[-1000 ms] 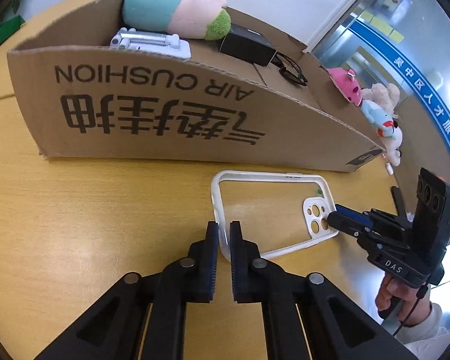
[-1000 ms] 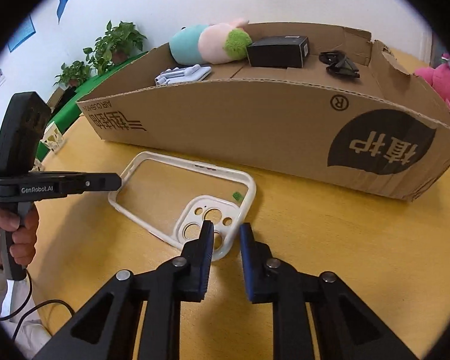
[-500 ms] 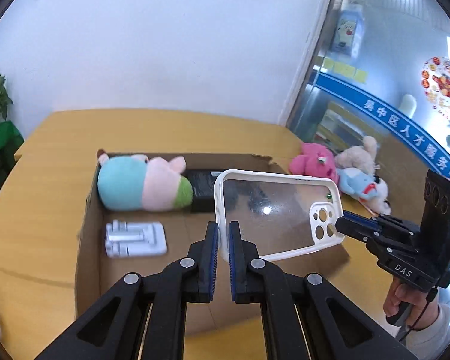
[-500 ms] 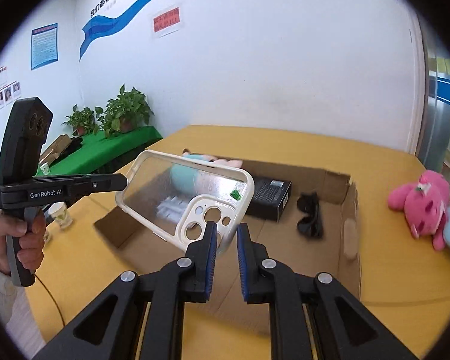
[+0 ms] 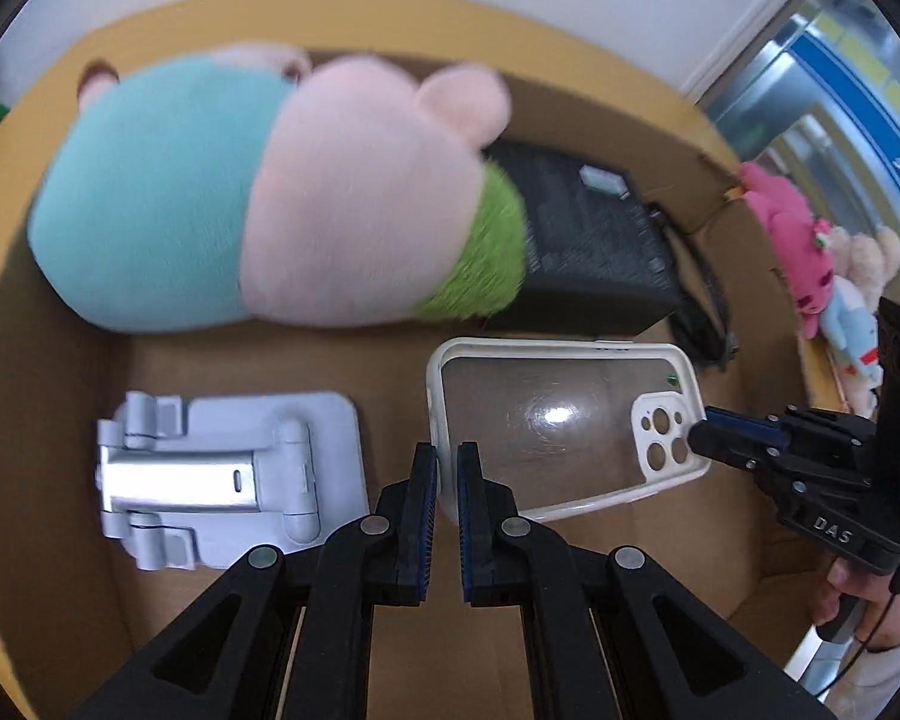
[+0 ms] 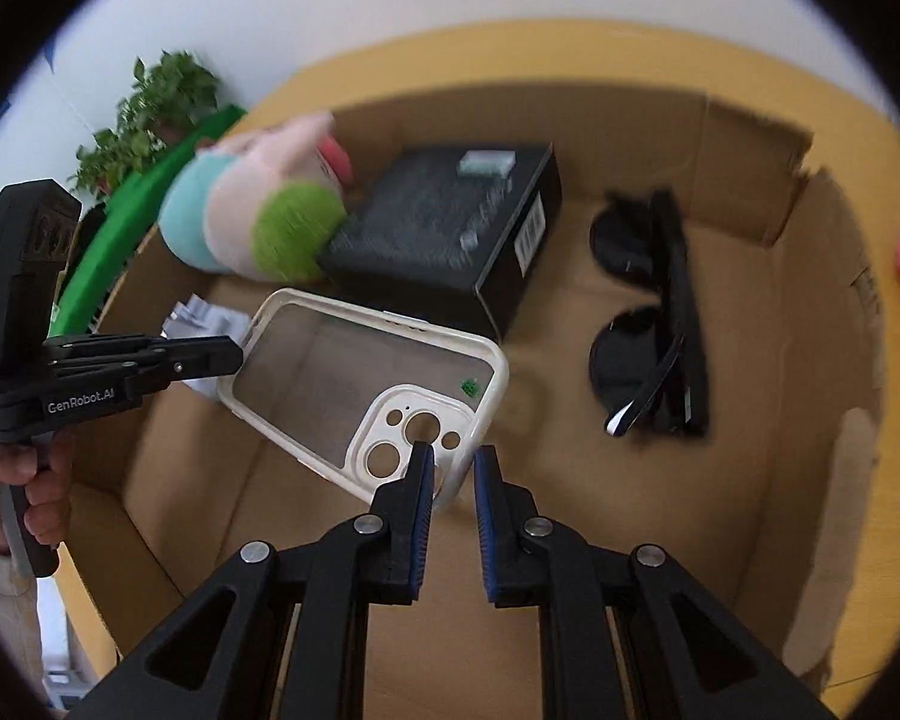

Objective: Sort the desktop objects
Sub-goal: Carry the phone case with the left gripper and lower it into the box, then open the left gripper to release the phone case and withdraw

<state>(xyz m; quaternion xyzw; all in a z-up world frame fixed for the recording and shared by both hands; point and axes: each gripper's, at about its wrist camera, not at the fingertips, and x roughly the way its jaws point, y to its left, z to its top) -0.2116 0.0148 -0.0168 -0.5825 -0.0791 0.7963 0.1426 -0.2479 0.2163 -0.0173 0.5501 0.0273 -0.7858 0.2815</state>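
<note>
Over box, clear cream-rimmed phone case w/ camera cutouts.

Clear phone case, cream rim, camera cutouts; held tilted above cardboard box floor, near black box.

"DAS" on right hand-held gripper; "GenRobot.AI" on left hand-held gripper.

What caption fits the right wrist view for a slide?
Both hand-held grippers hold a phone case over a box with sunglasses.
</note>
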